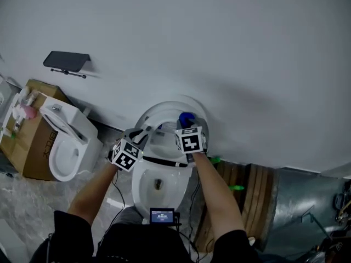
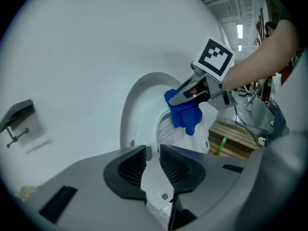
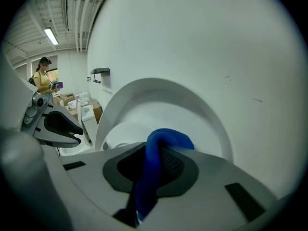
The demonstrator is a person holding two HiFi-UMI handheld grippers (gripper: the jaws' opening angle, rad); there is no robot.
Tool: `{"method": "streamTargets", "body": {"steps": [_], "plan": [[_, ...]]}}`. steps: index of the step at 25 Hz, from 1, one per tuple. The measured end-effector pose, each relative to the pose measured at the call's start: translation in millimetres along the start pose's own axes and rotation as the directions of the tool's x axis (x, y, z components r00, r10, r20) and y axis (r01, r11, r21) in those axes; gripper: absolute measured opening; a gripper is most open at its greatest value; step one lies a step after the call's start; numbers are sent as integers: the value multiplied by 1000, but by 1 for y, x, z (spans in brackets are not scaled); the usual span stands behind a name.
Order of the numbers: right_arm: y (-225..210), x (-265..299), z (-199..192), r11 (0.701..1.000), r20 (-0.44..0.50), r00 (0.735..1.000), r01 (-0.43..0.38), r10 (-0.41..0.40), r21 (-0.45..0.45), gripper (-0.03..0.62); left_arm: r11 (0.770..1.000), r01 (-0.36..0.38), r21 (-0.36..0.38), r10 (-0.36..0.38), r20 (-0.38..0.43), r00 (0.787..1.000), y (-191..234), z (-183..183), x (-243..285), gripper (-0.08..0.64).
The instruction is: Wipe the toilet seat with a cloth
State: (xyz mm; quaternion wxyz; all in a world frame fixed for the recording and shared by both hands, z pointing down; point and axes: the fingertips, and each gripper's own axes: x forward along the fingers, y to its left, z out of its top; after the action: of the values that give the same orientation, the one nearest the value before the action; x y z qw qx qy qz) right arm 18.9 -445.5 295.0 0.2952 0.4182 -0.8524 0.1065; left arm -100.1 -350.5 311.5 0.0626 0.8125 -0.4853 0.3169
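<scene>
A white toilet [image 1: 160, 186] stands against the white wall with its lid [image 1: 170, 109] raised. My left gripper [image 1: 143, 133] reaches in from the left, and its jaws [image 2: 153, 159] are closed to a narrow gap on the edge of the raised white seat [image 2: 166, 134]. To the right, my right gripper [image 1: 186, 126] is shut on a blue cloth [image 1: 186, 117] and holds it against the raised seat. The cloth [image 2: 185, 114] hangs bunched from the right gripper [image 2: 182, 96] in the left gripper view. In the right gripper view the cloth [image 3: 154, 153] fills the gap between the jaws [image 3: 155, 150].
A second toilet [image 1: 68, 141] and a cardboard box [image 1: 30, 133] stand at the left. A black shelf [image 1: 67, 62] hangs on the wall. A wooden pallet [image 1: 249, 193] lies at the right. A small screen [image 1: 162, 216] sits at my chest. A person [image 3: 42, 78] stands far off.
</scene>
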Motion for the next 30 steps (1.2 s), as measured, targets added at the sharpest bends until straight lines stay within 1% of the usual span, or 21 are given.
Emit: {"method": "streamTargets", "body": {"steps": [2,5,9,14,18,22,24,25,28,30], "plan": [[5,2,5,999,5,999,-32,32,-28,60,999,-34,2,34,11,999,-5,2,-7,85],[19,9,11,996,3,998,-68,69,-64,60,997,-68,-36,69,20,997,-7,-2,-18,60],[40,16,17,991,-5,996,-84,83,-102,60,995,-77,-66,79,21,997,-4,-16,-24,40],[60,32,19,983,-19,996,-85,83,-160,60,994,-45,-99,49,39,998,1,-34,-22,34],[84,48,22,981,-31,995,-102,98,-167,60,993,-10,-115,13,27,1000,5,-60,-21,34],[117,66,12,976,-68,990,-135,124,-170,60,991,16,-131,-14,14,1000,9,-86,-26,34],[133,76,4,975,-82,989,-137,124,-173,60,992,17,-125,-17,1,1000,15,-99,-31,34],[139,82,1,976,-80,990,-126,113,-176,60,993,18,-113,-18,-7,1000,19,-105,-33,34],[145,87,-1,981,-48,997,-72,65,-179,60,997,24,-73,-26,-26,999,25,-123,-39,34],[147,86,-1,978,-50,997,-67,58,-196,60,997,32,-72,-34,-34,999,26,-133,-42,34]]}}
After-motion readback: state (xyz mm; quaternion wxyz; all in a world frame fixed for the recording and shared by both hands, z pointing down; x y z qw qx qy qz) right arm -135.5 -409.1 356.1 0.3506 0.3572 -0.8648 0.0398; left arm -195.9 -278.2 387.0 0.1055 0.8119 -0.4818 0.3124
